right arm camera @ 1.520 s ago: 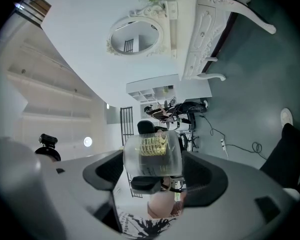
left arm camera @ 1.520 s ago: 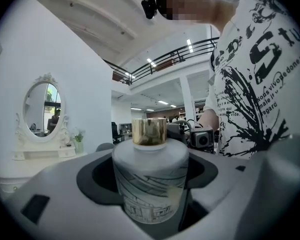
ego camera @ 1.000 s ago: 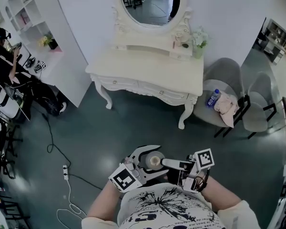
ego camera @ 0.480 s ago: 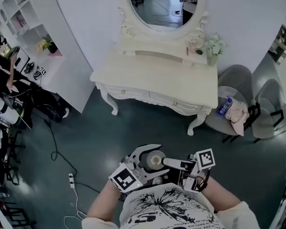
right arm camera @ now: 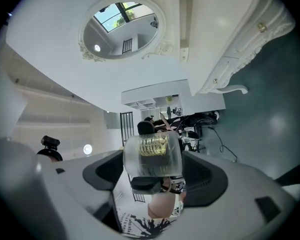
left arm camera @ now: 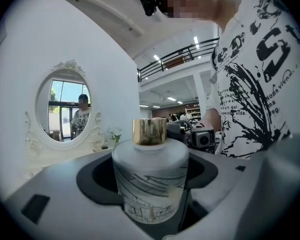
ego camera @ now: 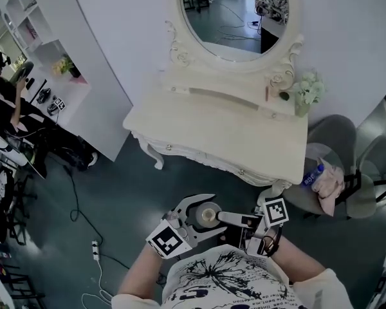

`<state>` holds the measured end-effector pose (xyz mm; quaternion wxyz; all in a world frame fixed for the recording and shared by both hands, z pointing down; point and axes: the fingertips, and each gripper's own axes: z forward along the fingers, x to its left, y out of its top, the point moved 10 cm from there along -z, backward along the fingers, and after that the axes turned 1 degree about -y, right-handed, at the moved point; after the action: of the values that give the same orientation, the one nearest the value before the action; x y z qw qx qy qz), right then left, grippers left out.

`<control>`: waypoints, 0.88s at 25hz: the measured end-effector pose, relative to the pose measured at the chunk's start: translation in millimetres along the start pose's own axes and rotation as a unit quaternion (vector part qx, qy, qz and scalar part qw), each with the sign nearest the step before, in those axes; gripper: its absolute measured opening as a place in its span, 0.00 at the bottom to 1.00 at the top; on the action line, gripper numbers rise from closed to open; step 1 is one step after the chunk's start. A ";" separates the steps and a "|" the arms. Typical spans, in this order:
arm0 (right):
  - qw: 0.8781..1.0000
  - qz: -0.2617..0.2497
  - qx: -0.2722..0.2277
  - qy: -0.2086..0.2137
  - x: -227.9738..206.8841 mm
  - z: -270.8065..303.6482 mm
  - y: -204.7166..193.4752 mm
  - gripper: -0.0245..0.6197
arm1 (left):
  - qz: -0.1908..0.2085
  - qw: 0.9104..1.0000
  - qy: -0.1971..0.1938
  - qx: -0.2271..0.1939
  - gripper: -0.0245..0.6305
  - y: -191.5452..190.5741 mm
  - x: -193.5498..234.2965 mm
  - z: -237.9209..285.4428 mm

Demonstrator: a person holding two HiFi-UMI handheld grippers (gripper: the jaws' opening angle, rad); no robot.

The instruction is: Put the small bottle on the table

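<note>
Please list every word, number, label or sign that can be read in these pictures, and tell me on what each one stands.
"ST": large black letters on the person's T-shirt, as they seem to read.
Smaller script on the T-shirt: too warped to read.
Print low on the small bottle: blurred.
Blue label of the water bottle: too small.
Marker cubes: square patterns only, no letters.
</note>
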<state>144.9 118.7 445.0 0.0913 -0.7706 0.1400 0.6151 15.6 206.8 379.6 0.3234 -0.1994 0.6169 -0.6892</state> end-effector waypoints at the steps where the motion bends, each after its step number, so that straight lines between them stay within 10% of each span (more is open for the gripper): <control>1: 1.000 -0.002 0.005 0.001 2.3 -0.6 16.5 0.60 | 0.000 1.000 0.004 0.001 0.57 1.1 12.9 7.9; 11: 1.000 -0.003 0.019 -0.003 14.5 -11.5 151.5 0.60 | 0.003 1.000 0.023 -0.003 0.57 2.2 122.3 80.9; 22: 0.999 -0.001 -0.044 -0.004 1.1 13.0 238.9 0.60 | -0.003 0.999 -0.044 0.002 0.57 -18.0 230.9 105.0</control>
<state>54.7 -103.0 448.5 0.0589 -0.7718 0.1114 0.6233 -81.5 -28.2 385.3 0.3487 -0.2306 0.5999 -0.6822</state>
